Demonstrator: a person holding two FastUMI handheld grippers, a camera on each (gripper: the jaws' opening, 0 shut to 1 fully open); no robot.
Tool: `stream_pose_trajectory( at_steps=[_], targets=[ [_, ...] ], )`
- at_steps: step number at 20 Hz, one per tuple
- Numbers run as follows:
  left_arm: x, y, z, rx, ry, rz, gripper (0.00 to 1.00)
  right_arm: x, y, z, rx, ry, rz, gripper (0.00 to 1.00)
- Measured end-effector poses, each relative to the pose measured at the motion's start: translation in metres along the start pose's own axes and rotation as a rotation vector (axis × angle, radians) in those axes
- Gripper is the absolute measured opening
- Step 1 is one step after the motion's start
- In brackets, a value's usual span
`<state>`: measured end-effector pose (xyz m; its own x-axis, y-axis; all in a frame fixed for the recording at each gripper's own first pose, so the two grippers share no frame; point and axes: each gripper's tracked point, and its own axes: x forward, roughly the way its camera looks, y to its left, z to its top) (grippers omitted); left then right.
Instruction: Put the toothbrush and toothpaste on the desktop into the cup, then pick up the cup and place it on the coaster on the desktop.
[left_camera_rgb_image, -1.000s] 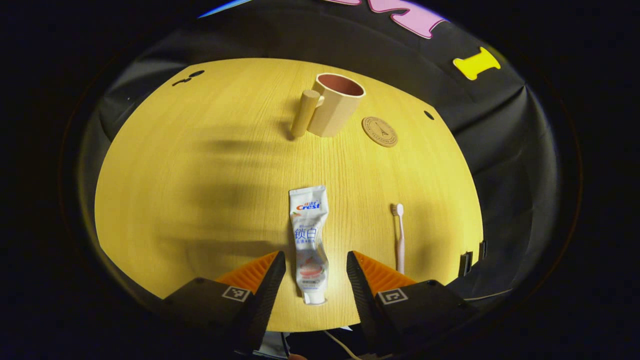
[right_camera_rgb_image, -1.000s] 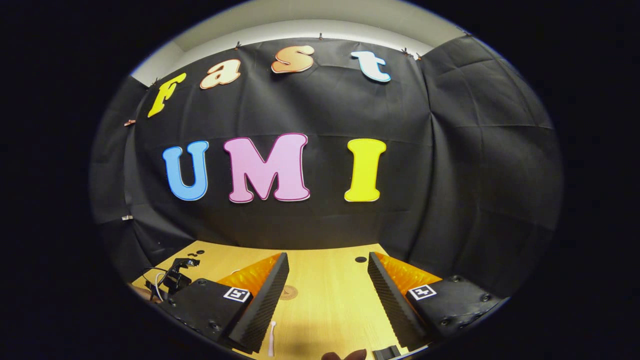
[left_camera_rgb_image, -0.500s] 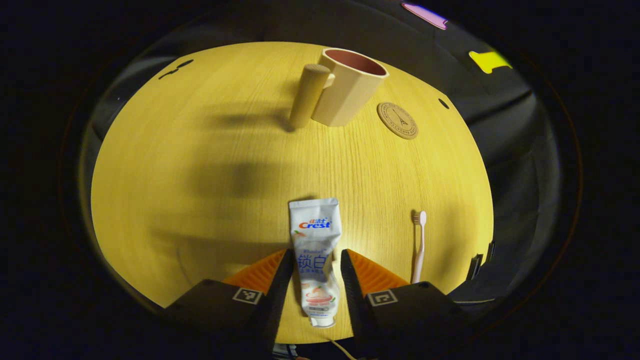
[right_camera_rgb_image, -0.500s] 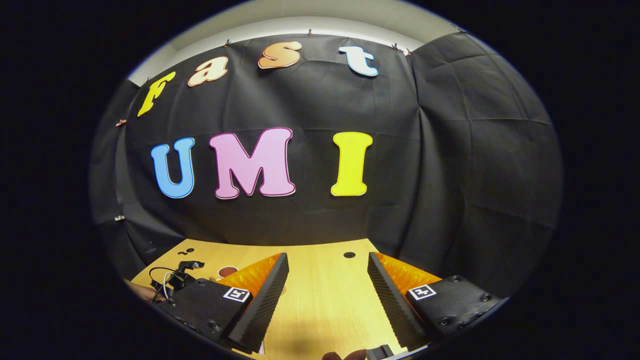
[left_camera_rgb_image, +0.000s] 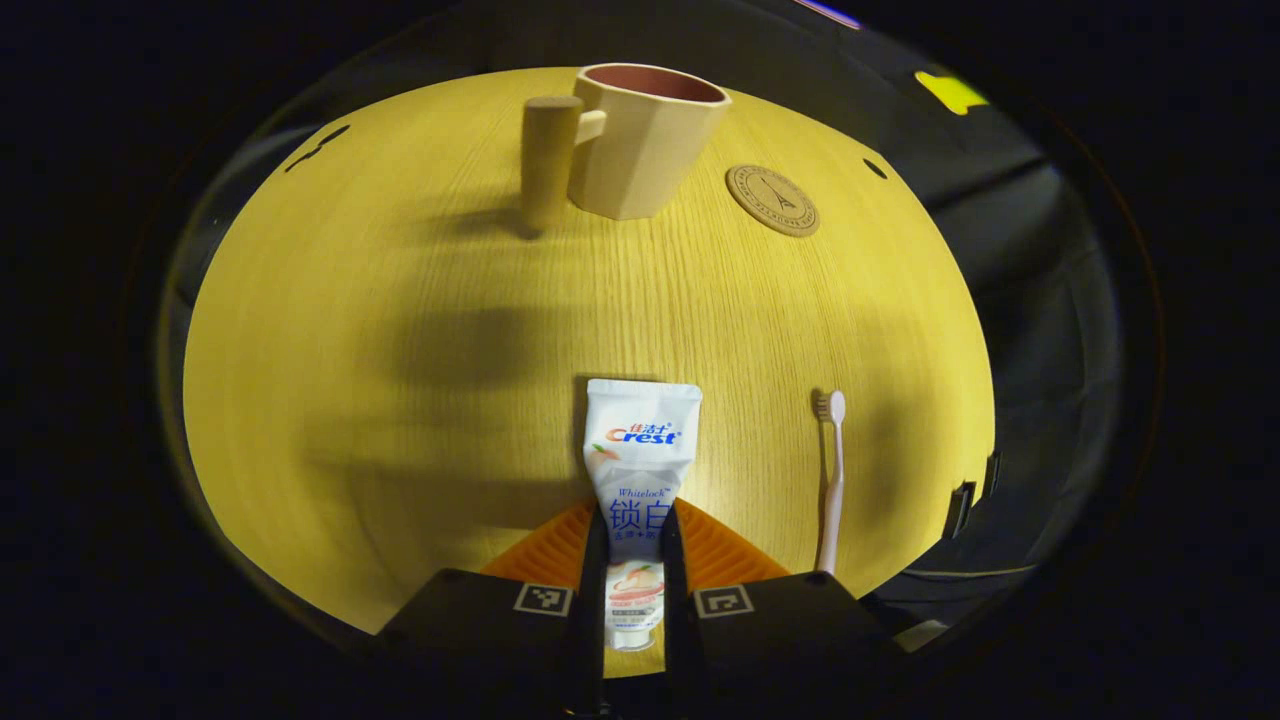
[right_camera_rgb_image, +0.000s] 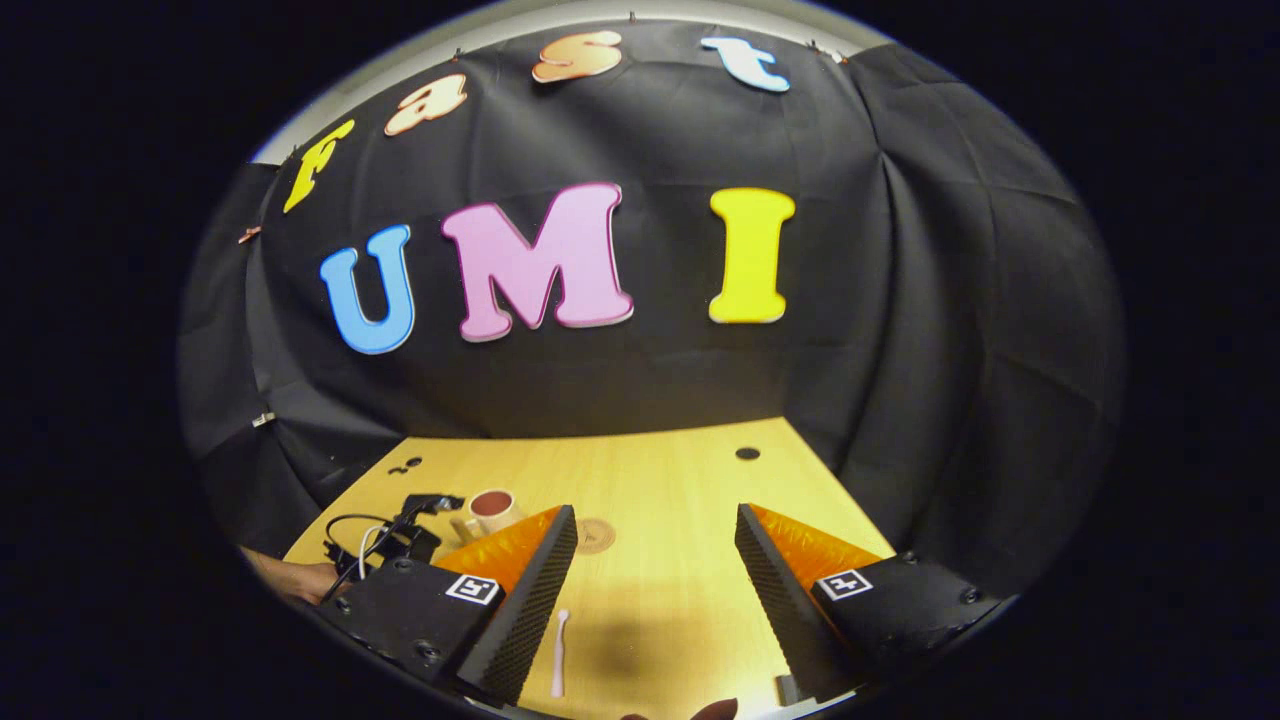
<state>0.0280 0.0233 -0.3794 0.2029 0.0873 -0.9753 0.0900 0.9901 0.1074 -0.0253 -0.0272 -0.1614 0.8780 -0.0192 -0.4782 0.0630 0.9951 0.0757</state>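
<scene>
Here, in the left gripper view, the left gripper (left_camera_rgb_image: 632, 560) has its two fingers closed narrowly on the lower part of a toothpaste tube (left_camera_rgb_image: 638, 480), which lies flat on the wooden desktop (left_camera_rgb_image: 400, 330) with its cap end toward the camera and its flat crimped end pointing away. The tube looks light and soft, likely to dent under pressure and to flop at its free end, so a hold near the firmer cap end seems sensible. Just to the right of the tube lies a slim toothbrush (left_camera_rgb_image: 829, 480), parallel to it and apart from it; it looks light, stiff and thin, so it probably needs a pinch across the handle. Well beyond the tube, at the far side of the desktop, stands a beige cup (left_camera_rgb_image: 645, 140) with a thick cylindrical handle (left_camera_rgb_image: 545, 160) on its left, and a round coaster (left_camera_rgb_image: 772, 200) lies just to the right of the cup. In the right gripper view, the right gripper (right_camera_rgb_image: 650, 590) hangs wide open and empty above the desktop (right_camera_rgb_image: 660, 480), with the toothbrush (right_camera_rgb_image: 560, 650) lying near its left finger.
</scene>
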Motion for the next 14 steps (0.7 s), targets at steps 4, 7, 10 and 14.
stream_pose_trajectory(
  at_steps=[4,7,10,14],
  targets=[
    [0.005,-0.004,0.002,0.189,-0.008,0.17,0.31,0.016,0.027,-0.059,-0.056,0.174,0.048,0.98],
    [0.006,-0.011,0.006,0.204,-0.013,0.195,0.36,0.021,0.041,-0.101,-0.1,0.29,0.083,0.98],
    [0.004,-0.009,0.006,0.199,-0.016,0.134,0.26,0.025,0.055,-0.143,-0.102,0.418,0.112,0.84],
    [0.004,-0.008,0.009,0.261,-0.067,0.116,0.18,0.039,0.071,-0.177,-0.082,0.535,0.121,0.73]
  ],
)
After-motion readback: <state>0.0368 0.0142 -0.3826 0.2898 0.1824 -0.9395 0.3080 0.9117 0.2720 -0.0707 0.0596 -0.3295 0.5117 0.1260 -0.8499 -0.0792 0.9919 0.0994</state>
